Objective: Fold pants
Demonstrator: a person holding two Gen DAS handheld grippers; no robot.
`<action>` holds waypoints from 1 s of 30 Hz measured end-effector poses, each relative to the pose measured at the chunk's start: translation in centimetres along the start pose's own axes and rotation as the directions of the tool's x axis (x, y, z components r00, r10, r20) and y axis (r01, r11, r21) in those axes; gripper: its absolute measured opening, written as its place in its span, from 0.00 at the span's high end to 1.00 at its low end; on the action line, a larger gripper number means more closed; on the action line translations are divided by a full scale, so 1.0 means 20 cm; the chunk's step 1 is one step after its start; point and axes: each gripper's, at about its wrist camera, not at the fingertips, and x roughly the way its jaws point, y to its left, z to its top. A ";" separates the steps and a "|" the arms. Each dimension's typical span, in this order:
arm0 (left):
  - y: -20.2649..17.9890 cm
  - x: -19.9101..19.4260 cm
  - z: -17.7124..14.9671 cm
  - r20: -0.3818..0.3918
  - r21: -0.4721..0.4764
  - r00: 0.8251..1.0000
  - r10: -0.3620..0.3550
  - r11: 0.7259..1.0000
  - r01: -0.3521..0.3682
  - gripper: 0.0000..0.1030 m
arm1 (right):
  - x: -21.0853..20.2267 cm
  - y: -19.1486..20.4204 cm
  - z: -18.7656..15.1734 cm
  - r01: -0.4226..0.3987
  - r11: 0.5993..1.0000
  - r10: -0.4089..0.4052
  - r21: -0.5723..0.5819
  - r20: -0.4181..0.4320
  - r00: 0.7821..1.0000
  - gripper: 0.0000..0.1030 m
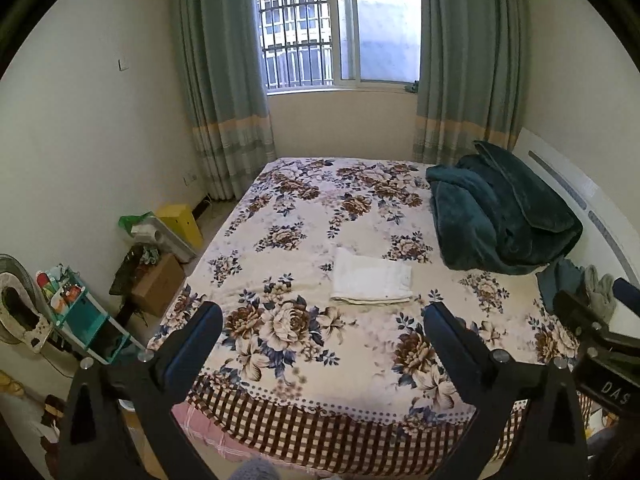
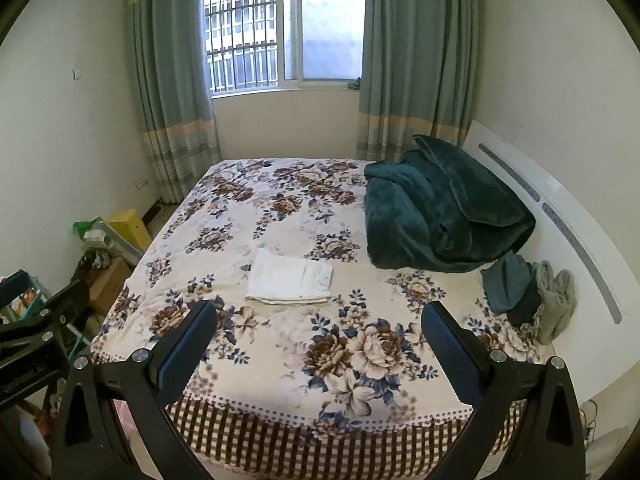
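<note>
White pants (image 1: 372, 278) lie folded into a flat rectangle on the flowered bedspread (image 1: 304, 216), near the bed's middle; they also show in the right wrist view (image 2: 290, 278). My left gripper (image 1: 322, 318) is open and empty, held above the bed's front edge, short of the pants. My right gripper (image 2: 320, 318) is open and empty too, at the same height, to the right of the left one. The right gripper's body shows at the right edge of the left wrist view (image 1: 592, 320).
A dark green blanket (image 2: 444, 208) is heaped at the bed's right by the white headboard (image 2: 560, 216). A pile of grey and teal clothes (image 2: 532, 296) lies in front of it. Boxes (image 1: 160, 284), a yellow bin (image 1: 180, 222) and a teal shelf (image 1: 80, 312) crowd the floor on the left.
</note>
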 end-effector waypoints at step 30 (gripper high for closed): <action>-0.01 -0.03 0.02 -0.003 -0.031 1.000 0.011 0.999 -0.011 0.00 | 0.04 0.00 0.04 -0.015 1.000 0.015 -0.008 0.001 1.000 0.00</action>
